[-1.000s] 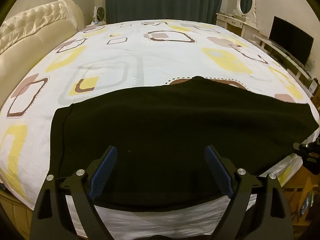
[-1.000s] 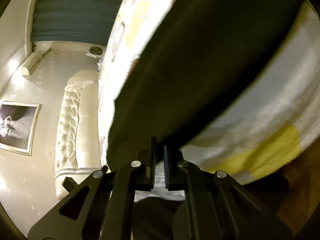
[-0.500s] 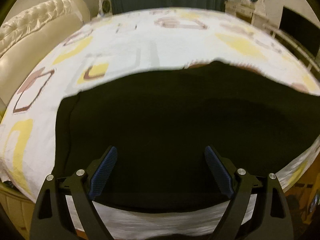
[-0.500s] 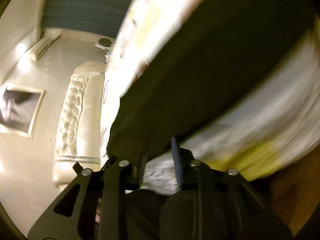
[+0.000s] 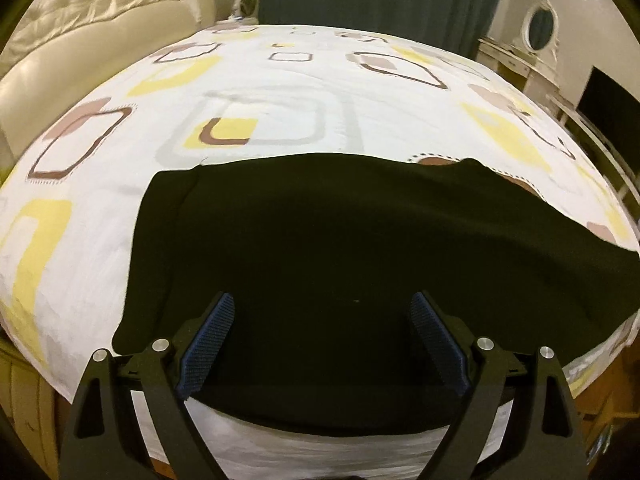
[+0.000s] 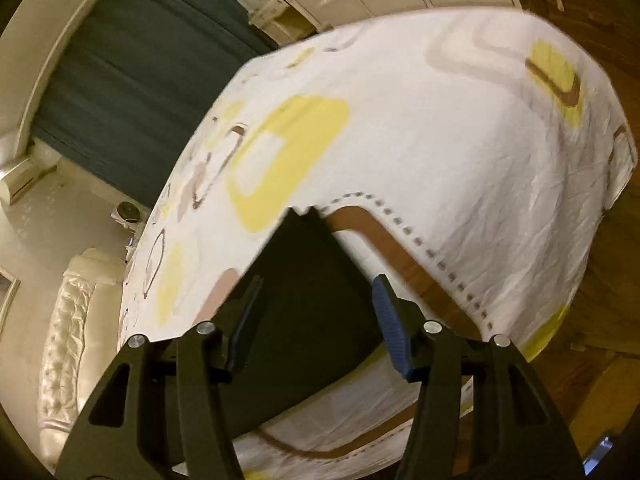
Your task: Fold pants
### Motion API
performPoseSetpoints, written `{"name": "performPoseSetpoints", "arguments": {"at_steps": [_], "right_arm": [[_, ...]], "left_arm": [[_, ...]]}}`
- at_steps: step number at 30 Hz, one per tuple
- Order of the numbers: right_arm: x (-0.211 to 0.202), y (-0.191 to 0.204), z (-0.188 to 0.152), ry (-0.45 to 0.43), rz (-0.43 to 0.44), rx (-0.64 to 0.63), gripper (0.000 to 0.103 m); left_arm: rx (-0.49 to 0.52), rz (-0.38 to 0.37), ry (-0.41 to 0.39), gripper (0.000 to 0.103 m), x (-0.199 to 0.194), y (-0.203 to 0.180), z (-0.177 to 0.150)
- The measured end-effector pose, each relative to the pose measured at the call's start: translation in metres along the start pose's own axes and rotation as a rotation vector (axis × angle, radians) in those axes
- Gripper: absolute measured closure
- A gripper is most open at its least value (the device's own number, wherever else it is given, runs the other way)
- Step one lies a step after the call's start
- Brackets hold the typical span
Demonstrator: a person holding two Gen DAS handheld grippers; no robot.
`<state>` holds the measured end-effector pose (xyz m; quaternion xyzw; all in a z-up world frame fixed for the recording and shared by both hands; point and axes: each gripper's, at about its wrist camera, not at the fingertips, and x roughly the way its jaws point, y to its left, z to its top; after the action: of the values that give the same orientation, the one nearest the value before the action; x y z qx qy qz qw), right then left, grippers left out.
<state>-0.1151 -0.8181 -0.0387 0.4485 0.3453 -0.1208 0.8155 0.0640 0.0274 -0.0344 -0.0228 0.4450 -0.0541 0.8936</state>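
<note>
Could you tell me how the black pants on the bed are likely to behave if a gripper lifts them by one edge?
The black pants lie flat, following the bedsheet, so they would probably droop limply from any grip. Spread that wide, one pinch would likely leave most of the fabric dragging. The surface looks matte, so slipping seems unlikely.

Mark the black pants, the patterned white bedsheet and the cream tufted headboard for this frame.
black pants [image 5: 340, 248]: left wrist view, middle of the spread dark fabric.
patterned white bedsheet [image 5: 280, 84]: left wrist view, bare stretch beyond the pants.
cream tufted headboard [image 5: 100, 12]: left wrist view, upper left, its quilted top.
</note>
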Motion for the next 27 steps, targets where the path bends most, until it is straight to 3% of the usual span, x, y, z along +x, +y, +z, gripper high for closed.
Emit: {"name": "performPoseSetpoints", "arguments": {"at_steps": [4,6,8,13,19,27], "right_arm": [[0.030,-0.006,-0.003,0.048,-0.050,-0.041,0.048],[0.036,-0.006,-0.003,0.045,-0.016,-0.039,0.032],[0.039,0.000,-0.006,0.063,-0.012,-0.062,0.029],[0.052,0.032,-0.018,0.161,-0.150,-0.263,0.048],[0.046,0.047,-0.025,0.185,-0.230,-0.338,0.088],[0.008,0.064,-0.017,0.154,-0.095,-0.240,0.092]], "left_arm": [[0.004,0.019,0.004,0.013,-0.002,0.004,-0.001],[0.005,0.027,0.007,0.013,-0.004,0.005,-0.003],[0.006,0.034,0.009,0.013,-0.005,0.007,-0.003],[0.004,0.037,0.010,0.013,-0.007,0.008,-0.002],[-0.002,0.032,-0.004,0.013,-0.014,0.009,0.002],[-0.017,0.014,-0.031,0.013,-0.036,0.013,0.005]]}}
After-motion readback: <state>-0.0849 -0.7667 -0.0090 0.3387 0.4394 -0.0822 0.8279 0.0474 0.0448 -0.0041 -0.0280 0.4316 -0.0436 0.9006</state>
